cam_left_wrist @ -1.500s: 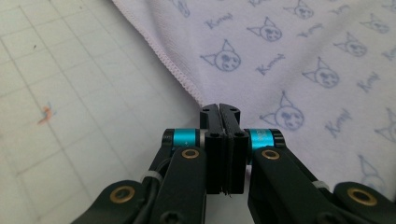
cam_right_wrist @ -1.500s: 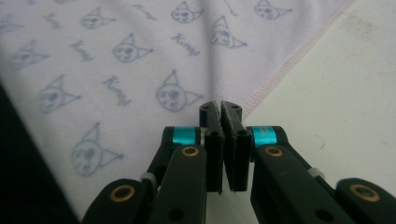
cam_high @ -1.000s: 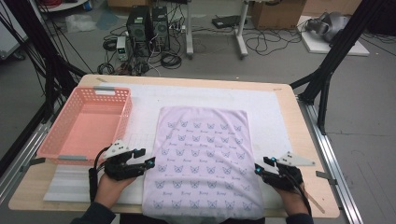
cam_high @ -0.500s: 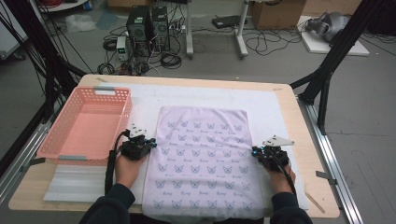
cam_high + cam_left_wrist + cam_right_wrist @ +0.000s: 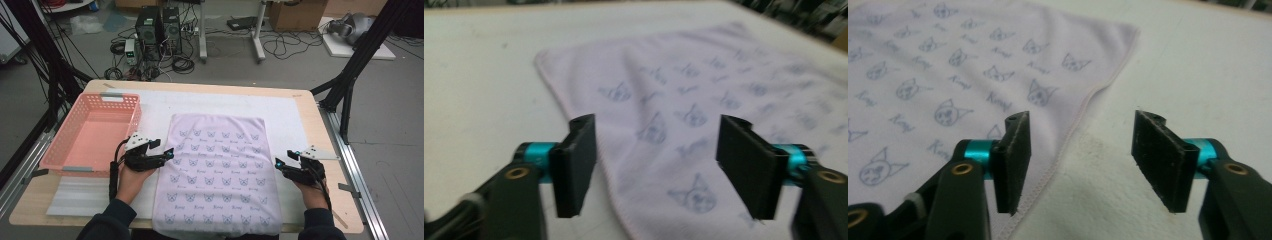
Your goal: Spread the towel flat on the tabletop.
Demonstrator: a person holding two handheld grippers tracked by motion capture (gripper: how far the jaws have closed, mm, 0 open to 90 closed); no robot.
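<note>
Lilac cat-print towel lies flat, centre of bench, near edge draped over bench's front edge. Left gripper at towel's left edge, mid-length; jaws wide, just been opening, straddling the hem, pads not pressing. Right gripper at towel's right edge; jaws wide too, just been opening, hem between them, nothing held.

Bench: wood top w/ white mat under towel. Pink basket at bench's left side. Floor behind: cables, PC towers, black stand legs.

Both hands low over bench, forearms in from front edge, grippers pointing inward at towel.
</note>
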